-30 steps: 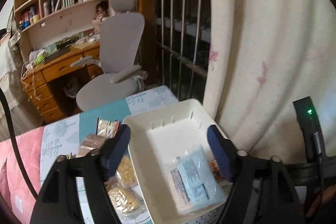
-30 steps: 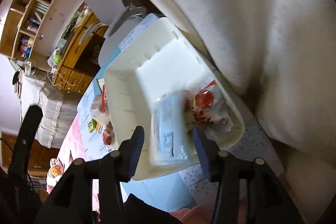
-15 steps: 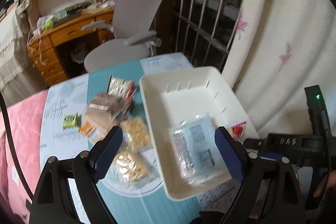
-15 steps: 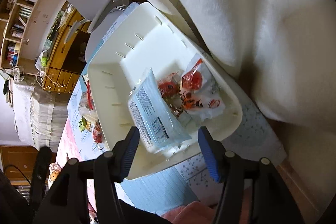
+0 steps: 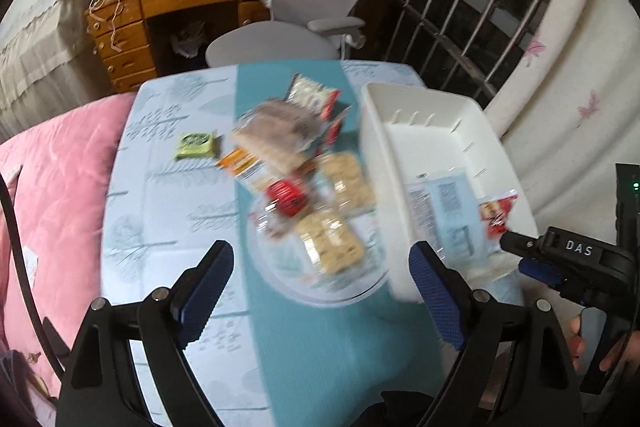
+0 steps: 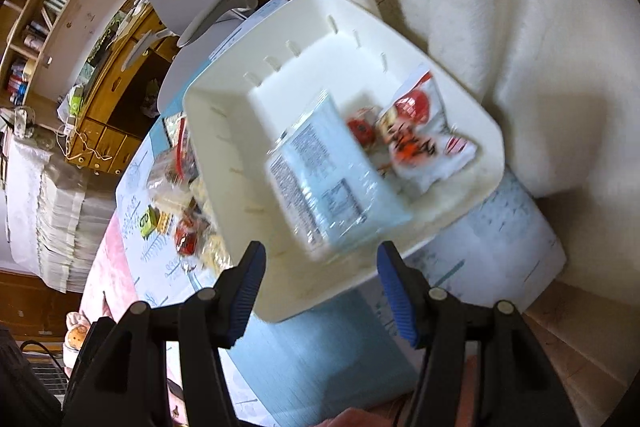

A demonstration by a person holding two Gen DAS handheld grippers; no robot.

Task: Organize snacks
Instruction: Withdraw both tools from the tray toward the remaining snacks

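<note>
**Both claws empty, next snack to be picked from the worktop pile**

Left wrist view: the left claw (image 5: 320,291) hangs above the worktop (image 5: 160,247) with its jaws spread wide and nothing between them. Under it lies the loose pile of snacks: a cracker pack (image 5: 330,241) nearest the claw, a 2nd cracker pack (image 5: 348,179) beyond it, a red round snack (image 5: 289,198), a brown wrapped pack (image 5: 276,139), a small green packet (image 5: 195,145) off to the left and an orange one (image 5: 238,163) beside it. The white bin (image 5: 432,131) stands just right of the pile, with a pale blue packet (image 5: 442,211) and a red-and-white packet (image 5: 496,213) inside. The right claw (image 5: 520,255) shows at the bin's near right corner; from here I cannot tell its state. The picture is blurred, so fine contact is hard to read.

Right wrist view: the right claw (image 6: 318,287) hovers over the bin's (image 6: 224,131) near rim, jaws part open, holding nothing. The pale blue packet (image 6: 332,183) lies free in the bin, next to the red-and-white packet (image 6: 424,143).

Judgement: 2 or 3 snacks are binned and most remain on the worktop, so the step in hand looks like a reach for the next one. That calls for lowering the left claw over the nearest cracker pack, straddling it, and closing gently, since the crackers may crush.
</note>
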